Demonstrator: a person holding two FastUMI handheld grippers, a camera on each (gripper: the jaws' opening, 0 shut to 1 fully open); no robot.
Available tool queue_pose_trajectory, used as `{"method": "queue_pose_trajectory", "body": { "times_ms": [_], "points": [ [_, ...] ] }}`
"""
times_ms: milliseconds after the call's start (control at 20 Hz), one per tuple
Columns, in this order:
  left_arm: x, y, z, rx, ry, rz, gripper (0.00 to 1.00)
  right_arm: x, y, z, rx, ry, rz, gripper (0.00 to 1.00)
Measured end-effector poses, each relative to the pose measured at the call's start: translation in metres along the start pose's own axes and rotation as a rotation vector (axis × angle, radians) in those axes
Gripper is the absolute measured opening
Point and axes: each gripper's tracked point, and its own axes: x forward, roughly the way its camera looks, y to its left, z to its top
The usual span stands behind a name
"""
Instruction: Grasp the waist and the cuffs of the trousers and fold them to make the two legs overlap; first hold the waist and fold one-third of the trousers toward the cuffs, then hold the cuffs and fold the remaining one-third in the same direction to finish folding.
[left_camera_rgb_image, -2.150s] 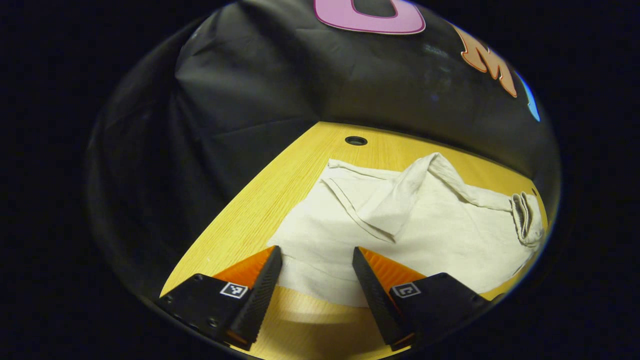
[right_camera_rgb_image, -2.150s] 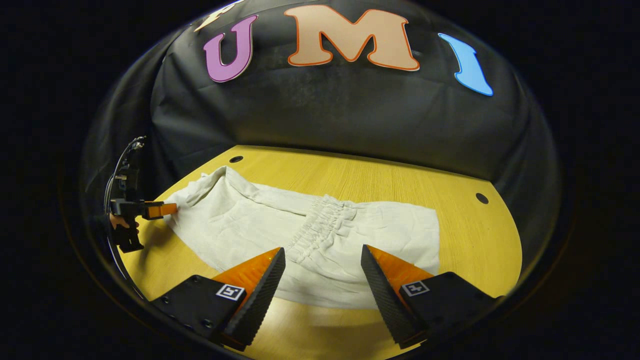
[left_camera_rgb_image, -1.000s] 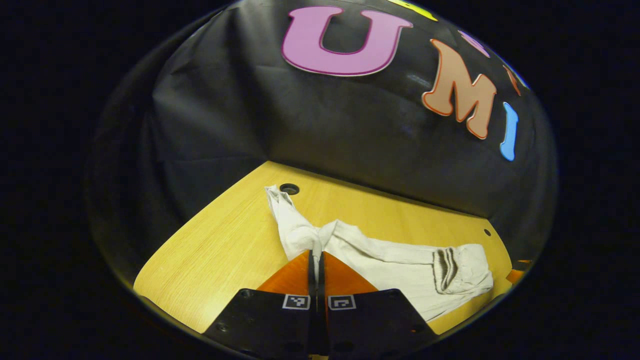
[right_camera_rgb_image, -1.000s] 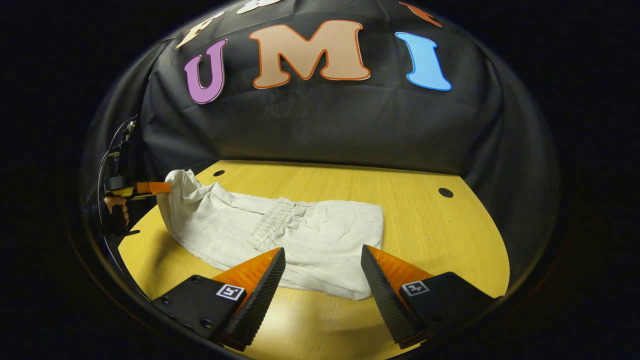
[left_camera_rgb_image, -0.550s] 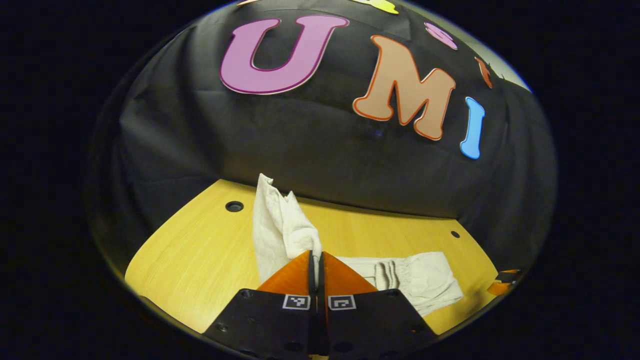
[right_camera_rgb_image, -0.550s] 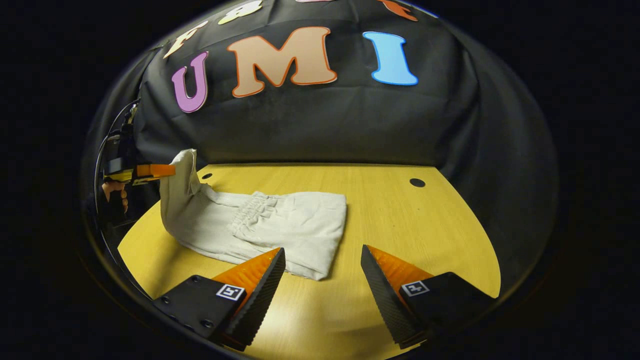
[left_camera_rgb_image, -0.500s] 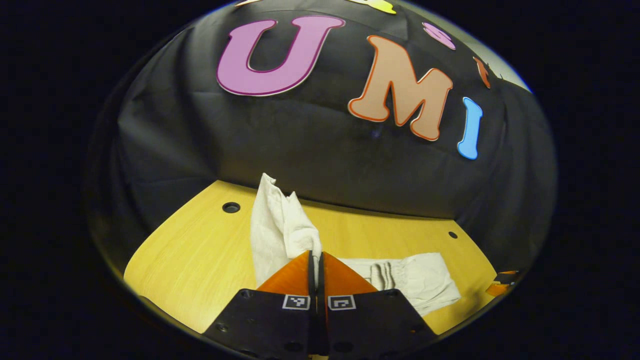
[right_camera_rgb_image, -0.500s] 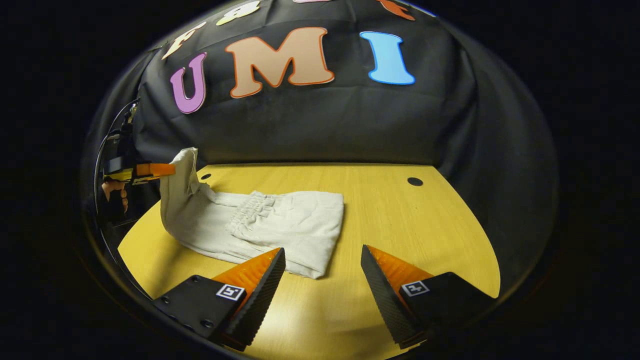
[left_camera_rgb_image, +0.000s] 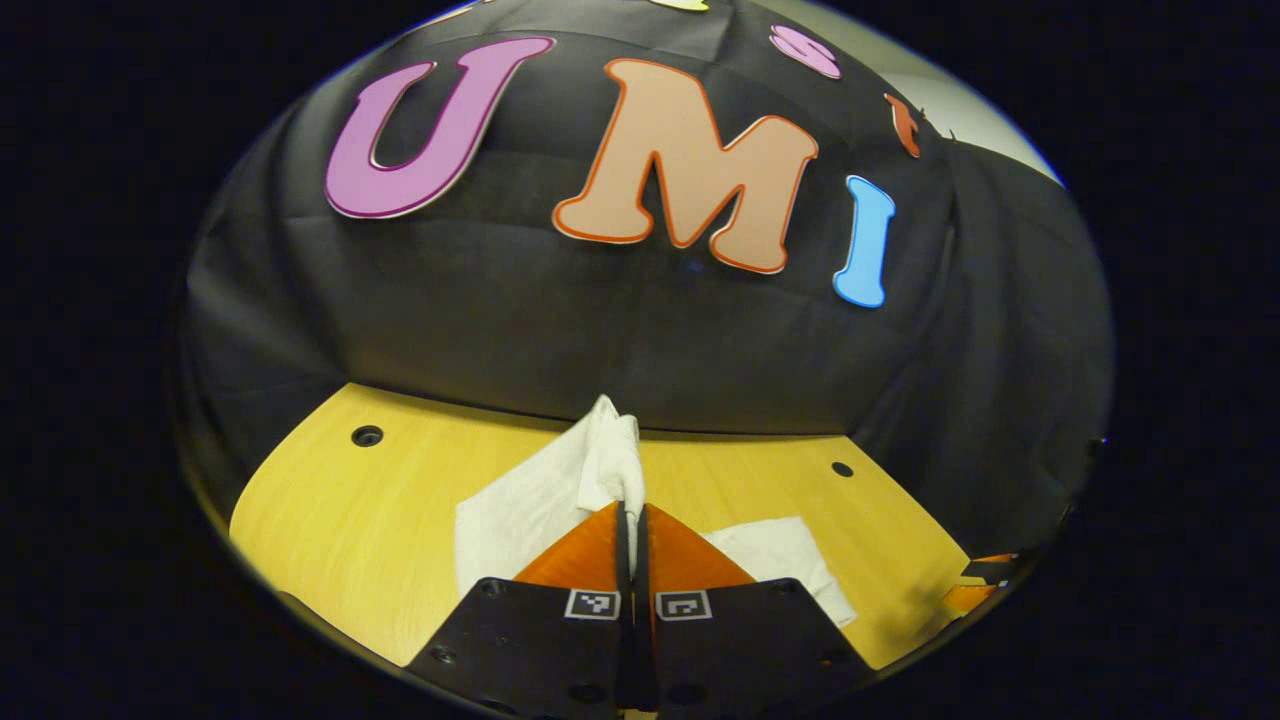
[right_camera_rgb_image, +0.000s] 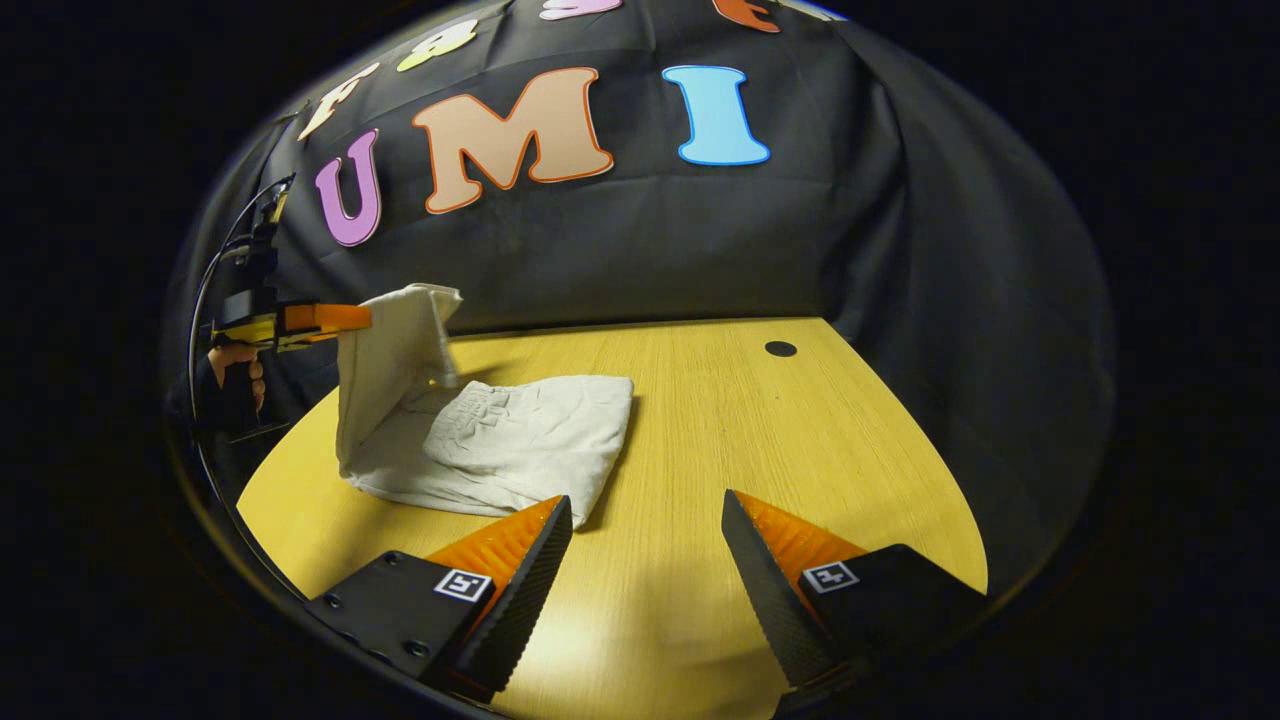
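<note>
Cream trousers (right_camera_rgb_image: 500, 440) hang by their cuffs from the clenched left gripper (left_camera_rgb_image: 631, 520); right gripper (right_camera_rgb_image: 645, 540) gapes over bare table (right_camera_rgb_image: 800, 450).

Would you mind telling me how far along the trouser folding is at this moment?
Done: the waist end of the trousers lies folded flat on the table. In hand: the left tongs are shut on the cuff end, holding it raised above the folded part. The right tongs hang open over bare wood. Left: laying the cuff end over the folded part and releasing.
</note>
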Motion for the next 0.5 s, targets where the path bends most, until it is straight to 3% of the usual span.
{"method": "queue_pose_trajectory", "body": {
  "times_ms": [500],
  "points": [
    [0.028, -0.116, -0.018, 0.076, 0.051, -0.174, 0.0, -0.011, -0.03, -0.006, 0.038, 0.005, -0.03, 0.92]
  ]
}}
